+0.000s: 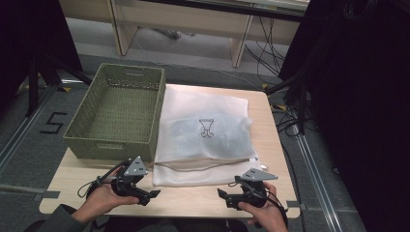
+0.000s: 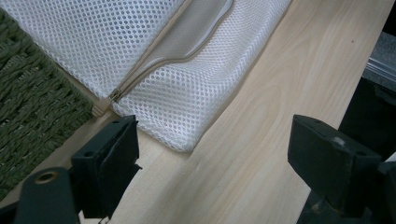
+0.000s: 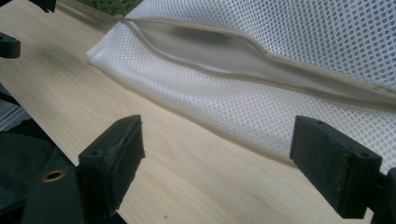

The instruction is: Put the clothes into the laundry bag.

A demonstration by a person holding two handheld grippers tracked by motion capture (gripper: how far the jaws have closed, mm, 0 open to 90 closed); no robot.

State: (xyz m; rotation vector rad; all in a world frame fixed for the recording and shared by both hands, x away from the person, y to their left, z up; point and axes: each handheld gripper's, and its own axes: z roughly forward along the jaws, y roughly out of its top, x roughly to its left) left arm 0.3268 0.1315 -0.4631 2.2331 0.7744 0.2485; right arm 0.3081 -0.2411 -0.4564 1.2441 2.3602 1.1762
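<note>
From above I see both grippers near the mesh bag (image 1: 205, 133); close up, left gripper (image 2: 212, 154) and right gripper (image 3: 217, 163) jaws spread, empty, zipper (image 3: 261, 77) gaping.

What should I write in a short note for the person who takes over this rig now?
Left gripper: jaws open, nothing between them, near the mesh bag's left near corner.
Right gripper: jaws open, holding nothing, near the bag's near edge.
White mesh laundry bag lies flat on the table, right of the green basket; something is inside it.
Done: the zipper along the near edge is open.
Left, probably: reach into the opening and move the contents to the basket.
</note>
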